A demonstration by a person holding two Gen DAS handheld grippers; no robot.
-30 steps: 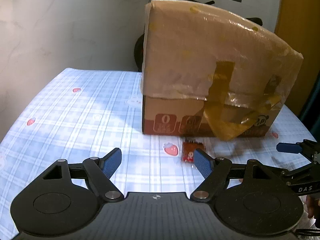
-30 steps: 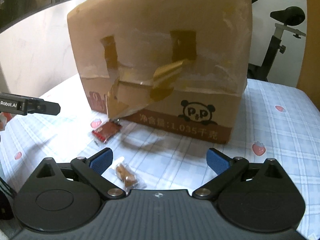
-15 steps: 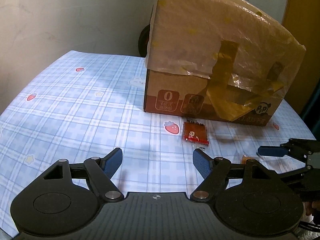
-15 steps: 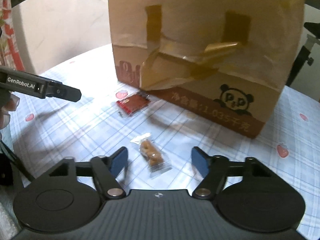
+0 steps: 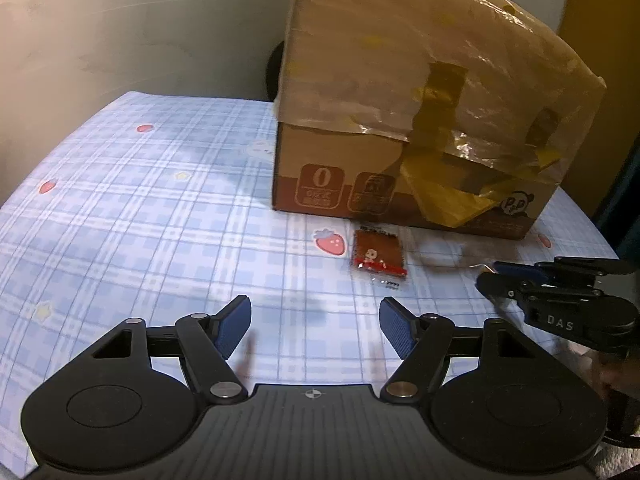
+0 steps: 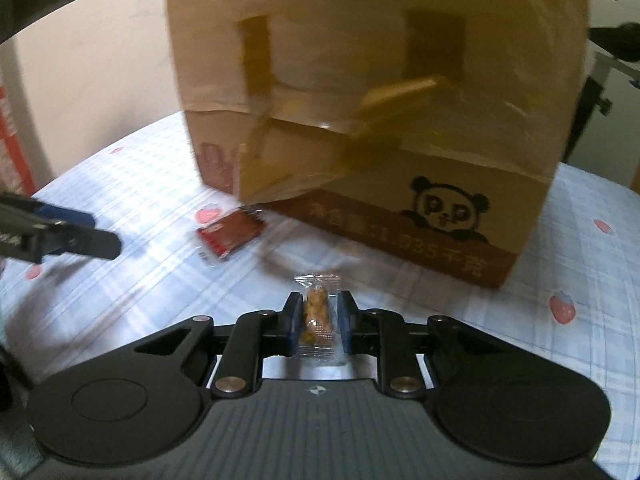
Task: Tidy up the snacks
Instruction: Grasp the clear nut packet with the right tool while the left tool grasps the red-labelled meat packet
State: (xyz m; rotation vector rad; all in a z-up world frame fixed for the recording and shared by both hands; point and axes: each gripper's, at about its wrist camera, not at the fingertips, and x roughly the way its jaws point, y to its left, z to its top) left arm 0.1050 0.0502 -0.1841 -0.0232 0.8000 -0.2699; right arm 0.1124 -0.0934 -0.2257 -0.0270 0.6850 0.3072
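Jaws of the right gripper [image 6: 319,318] are pressing in on a clear-wrapped snack packet [image 6: 318,320] holding golden-brown pieces, the blue pads [image 6: 346,320] touching its two long sides. The packet is lying lengthwise along the fingers, its long axis pointing away from the camera toward the cardboard box [image 6: 372,112], one crimped end sticking out past the fingertips and the other reaching back toward the gripper body. Whether it is resting on the tablecloth [image 6: 580,360] or lifted off it cannot be told. The left gripper [image 5: 315,326] is hovering with its jaws spread wide and nothing between them, over the blue plaid tablecloth printed with strawberries. Ahead of it and slightly right, a flat red snack packet [image 5: 378,254] is lying on the cloth just in front of the box, its long axis running roughly toward the box face, a small cartoon figure printed on it. The box is standing tall behind both packets, wrapped in plastic film with loose brown tape hanging down, a panda logo near its lower corner. From the left wrist view, the right gripper is sitting low at the right edge, well apart from the red packet.
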